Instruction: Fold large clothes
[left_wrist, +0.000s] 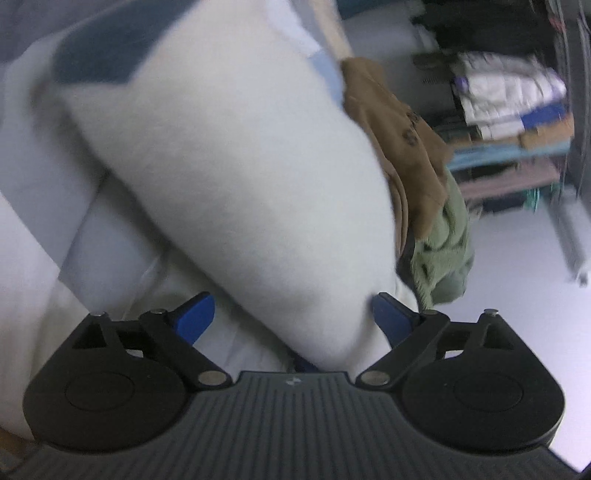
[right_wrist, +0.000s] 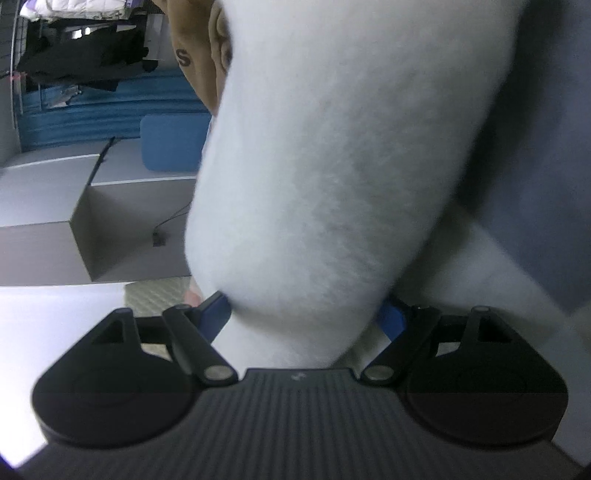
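A thick white fleece garment (left_wrist: 229, 170) with a dark blue patch (left_wrist: 99, 55) fills the left wrist view, folded into a bulky roll. My left gripper (left_wrist: 291, 317) has its blue fingers (left_wrist: 195, 314) spread wide, with the roll's end lying between them. In the right wrist view the same white garment (right_wrist: 332, 166) hangs as a thick roll. My right gripper (right_wrist: 306, 314) also has its blue fingers (right_wrist: 216, 312) set wide on either side of the roll's end. I cannot tell how firmly either one presses the cloth.
A brown garment (left_wrist: 399, 140) and a green one (left_wrist: 443, 251) lie beside the white roll. Stacked folded clothes (left_wrist: 509, 122) sit on shelves at the right. In the right wrist view, a grey box (right_wrist: 122, 229), a blue cushion (right_wrist: 171, 142) and dark hanging clothes (right_wrist: 81, 55) are at the left.
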